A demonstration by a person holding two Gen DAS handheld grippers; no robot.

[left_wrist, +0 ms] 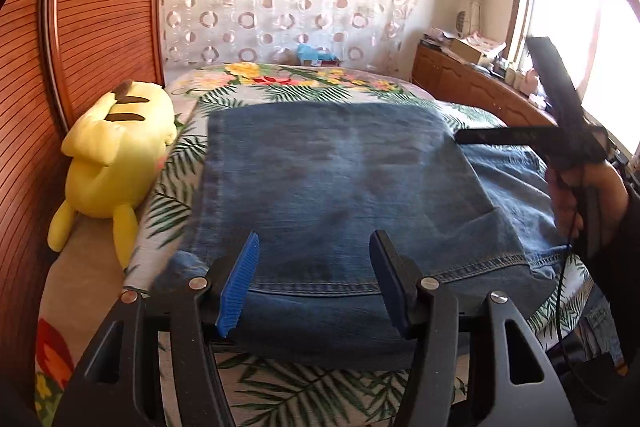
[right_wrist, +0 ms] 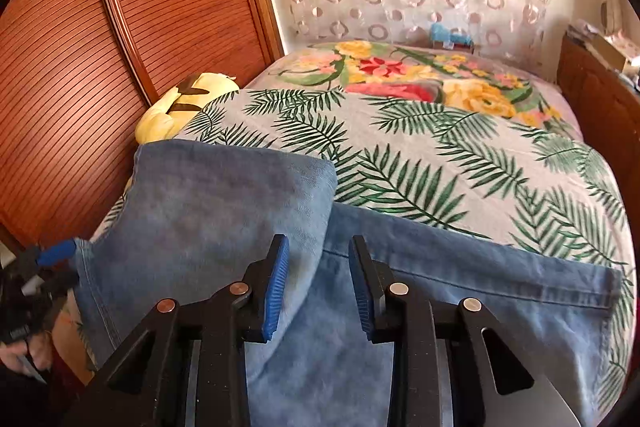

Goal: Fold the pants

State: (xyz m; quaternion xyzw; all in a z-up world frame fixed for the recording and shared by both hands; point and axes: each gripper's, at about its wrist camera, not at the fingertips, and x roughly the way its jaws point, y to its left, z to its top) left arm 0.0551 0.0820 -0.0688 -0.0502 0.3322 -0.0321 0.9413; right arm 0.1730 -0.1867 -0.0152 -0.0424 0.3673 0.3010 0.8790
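Blue denim pants [left_wrist: 332,187] lie on the bed, one part folded over another; they also show in the right wrist view [right_wrist: 208,203]. My left gripper [left_wrist: 314,247] is open just above the near hem of the folded part, holding nothing. My right gripper [right_wrist: 318,251] is open over the edge of the folded layer, holding nothing. The right gripper shows at the right of the left wrist view [left_wrist: 560,131]. The left gripper's blue fingertip [right_wrist: 56,253] shows at the pants' left edge.
The bed has a palm-leaf and flower cover [right_wrist: 440,155]. A yellow plush toy [left_wrist: 116,155] lies at the bed's left side by a wooden slatted wardrobe [left_wrist: 100,7]. A wooden cabinet [left_wrist: 472,83] with clutter stands under the window at the right.
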